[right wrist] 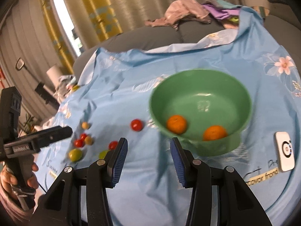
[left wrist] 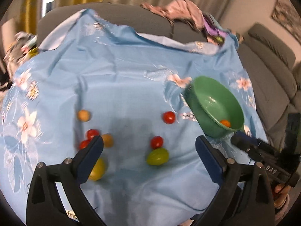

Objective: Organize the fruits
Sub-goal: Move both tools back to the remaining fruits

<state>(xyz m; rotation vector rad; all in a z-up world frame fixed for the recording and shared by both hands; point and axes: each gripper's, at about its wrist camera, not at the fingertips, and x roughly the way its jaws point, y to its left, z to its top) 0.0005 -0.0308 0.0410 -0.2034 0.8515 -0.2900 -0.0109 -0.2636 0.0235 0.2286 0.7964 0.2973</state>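
Pale blue floral cloth (left wrist: 122, 86) covers the work surface, and small fruits lie scattered across it. A green bowl (right wrist: 242, 94) stands to the right and already holds two small oranges, one (right wrist: 176, 124) toward its left side and one (right wrist: 214, 132) just right of it.

The left gripper (left wrist: 149, 143) hangs over the loose fruit with its jaws spread wide and nothing between them. Directly ahead of it, between the two fingers' lines, lie a red cherry tomato (left wrist: 156, 142) and, touching it on the near side, a green oval fruit (left wrist: 157, 156) whose long axis runs left to right across the jaws. A yellow-green fruit (left wrist: 97, 169) sits half hidden behind the left finger. Further left are two more red tomatoes (left wrist: 92, 133) and two tan round fruits (left wrist: 83, 115); another red tomato (left wrist: 168, 117) lies nearer the bowl.

The right gripper (right wrist: 148, 151) is also released and empty, poised just in front of the bowl, well apart from most of the loose fruit.

The left gripper looks the nearer one for the next pick, probably the green oval fruit, which then has to travel right to the bowl. Both views are slightly blurred.
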